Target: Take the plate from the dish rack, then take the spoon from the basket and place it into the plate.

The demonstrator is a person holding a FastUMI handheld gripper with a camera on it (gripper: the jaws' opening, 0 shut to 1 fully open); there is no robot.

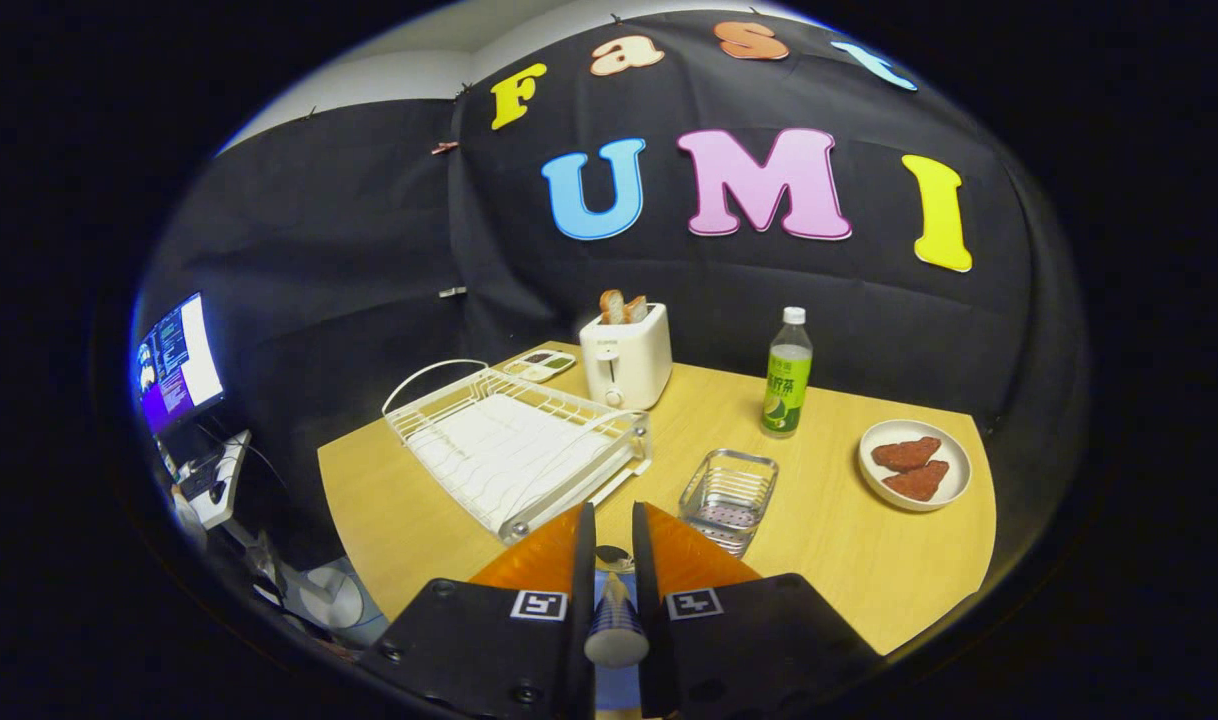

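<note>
**Spoon gripped above the table, no empty plate in sight**

The wooden table (849,560) carries, from the largest down, a white wire dish rack (514,450) with no plate standing in it, a white toaster (626,355) with bread slices in its slots, a green drink bottle (787,375), a small metal mesh basket (729,490) that looks empty, and a white plate (914,463) well off to the right holding two reddish-brown pieces of food.

The gripper (609,545) has its orange fingers drawn close on a spoon (614,600): the patterned handle runs back between them and the dark bowl shows at their tips. Both fingers appear to press on the handle.

The chief risk, as I judge it, is a wrong target. The visible plate already has food on it, and whether it came from the rack cannot be told. The narrow handle could also pivot or slip in the grip if tilted.

The tool is held high over the table's near edge, pointing forward and slightly down, with rack and basket just beyond the fingertips.
</note>
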